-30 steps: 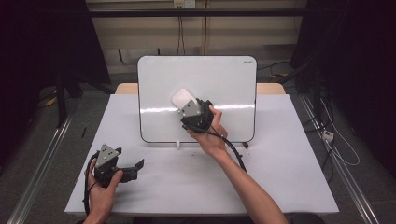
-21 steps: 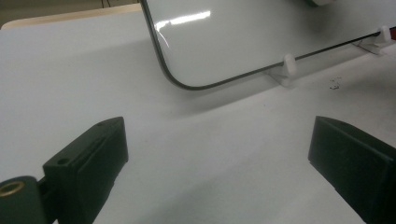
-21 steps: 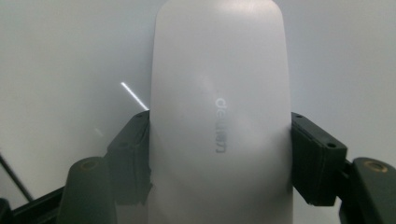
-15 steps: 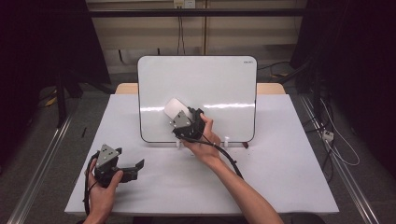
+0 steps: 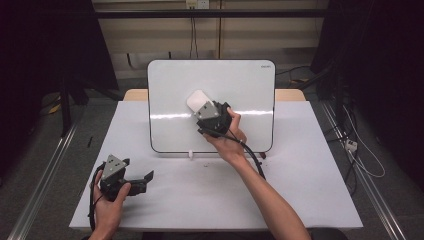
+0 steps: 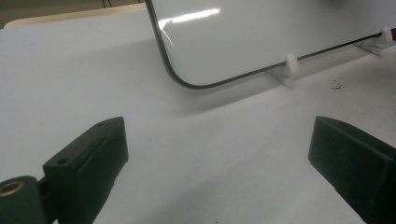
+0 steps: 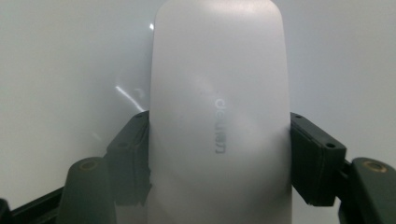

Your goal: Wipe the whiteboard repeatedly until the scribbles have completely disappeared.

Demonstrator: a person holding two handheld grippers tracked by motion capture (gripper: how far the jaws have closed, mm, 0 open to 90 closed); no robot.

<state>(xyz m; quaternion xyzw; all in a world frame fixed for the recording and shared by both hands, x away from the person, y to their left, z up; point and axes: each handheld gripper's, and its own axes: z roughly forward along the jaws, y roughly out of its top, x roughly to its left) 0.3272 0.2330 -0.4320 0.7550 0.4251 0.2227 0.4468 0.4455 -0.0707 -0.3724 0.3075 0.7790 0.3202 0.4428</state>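
Two grippers: right gripper point(image 5: 202, 104) squeezing the white eraser point(image 5: 197, 100) by its long sides against the whiteboard point(image 5: 250, 85). Light, stiff, smooth, probably slippery. Left gripper point(image 5: 145, 179) wide open at 7 o'clock on the tabletop point(image 5: 300, 190).

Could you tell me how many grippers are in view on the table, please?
2. The left gripper rests open near the table's front left corner; the right gripper is raised against the whiteboard, shut on a white eraser.
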